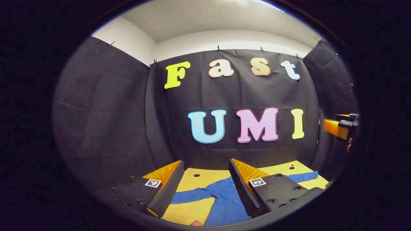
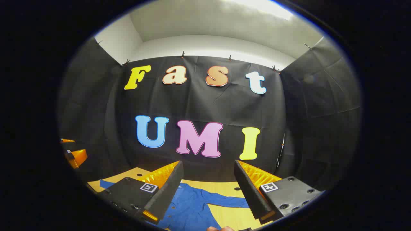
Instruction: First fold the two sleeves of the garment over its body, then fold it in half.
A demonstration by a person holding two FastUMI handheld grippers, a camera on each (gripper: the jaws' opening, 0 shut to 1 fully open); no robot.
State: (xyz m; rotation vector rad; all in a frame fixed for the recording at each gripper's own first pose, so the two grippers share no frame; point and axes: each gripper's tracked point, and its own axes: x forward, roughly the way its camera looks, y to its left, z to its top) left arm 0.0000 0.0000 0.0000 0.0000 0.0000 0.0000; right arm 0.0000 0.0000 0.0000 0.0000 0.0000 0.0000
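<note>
So the garment [image 1: 224, 202] is lying flat on the tabletop [image 1: 192, 213], sleeves spread out to either side. Both tools hang above it, left tool [image 1: 205, 183] and right tool [image 2: 207, 184] side by side, booth wall behind.

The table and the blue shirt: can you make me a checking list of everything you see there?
Surface: yellow table with small dark holes.
Job's things: blue garment lying flat, sleeves spread out, not folded yet.
Clutter: nothing seen.
Grippers: left tool open above the garment, holding nothing; right tool open, holding nothing.
Cables: nothing seen.
Surroundings: black cloth wall, white ceiling.
</note>
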